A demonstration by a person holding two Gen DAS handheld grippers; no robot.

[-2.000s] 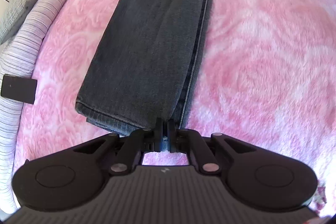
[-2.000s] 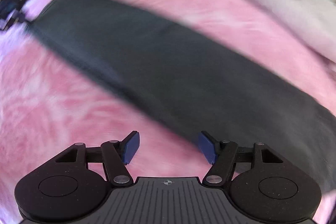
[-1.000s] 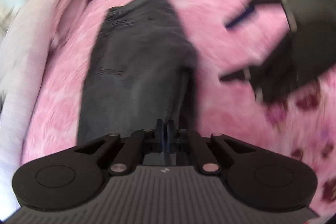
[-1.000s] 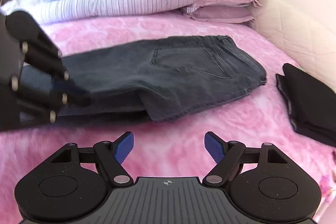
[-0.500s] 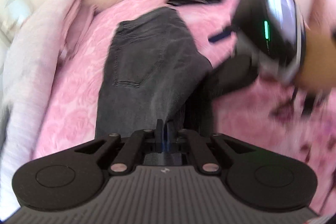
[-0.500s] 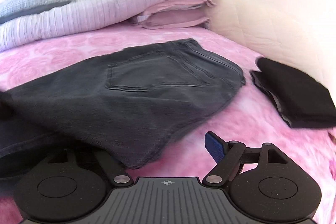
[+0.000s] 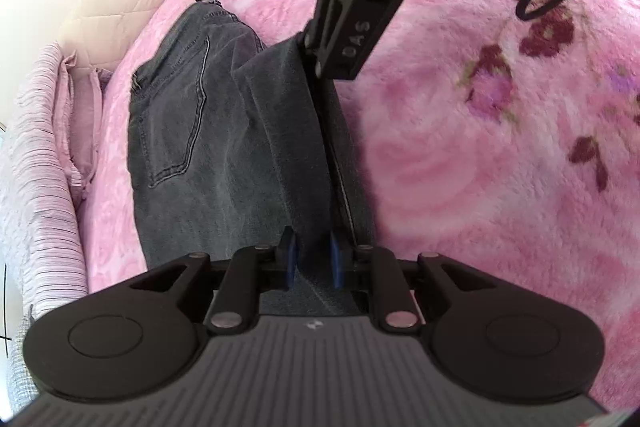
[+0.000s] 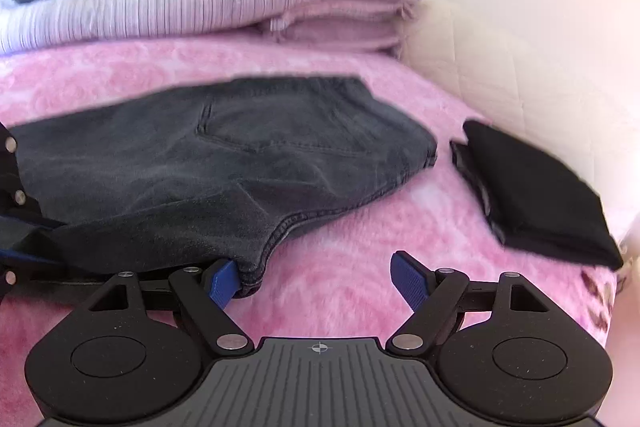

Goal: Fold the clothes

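Blue pads on our left gripper (image 7: 312,263) have just been opening, a fold of the dark grey jeans (image 7: 224,155) between the fingers. Jeans run lengthwise away from us on the pink blanket (image 7: 480,167), waistband far. Our right gripper (image 8: 316,277) stands wide apart, its left pad touching the jeans' hem.

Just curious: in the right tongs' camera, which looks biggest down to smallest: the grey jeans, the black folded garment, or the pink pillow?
1. Grey jeans
2. Pink pillow, though farther away, so unsure
3. Black folded garment
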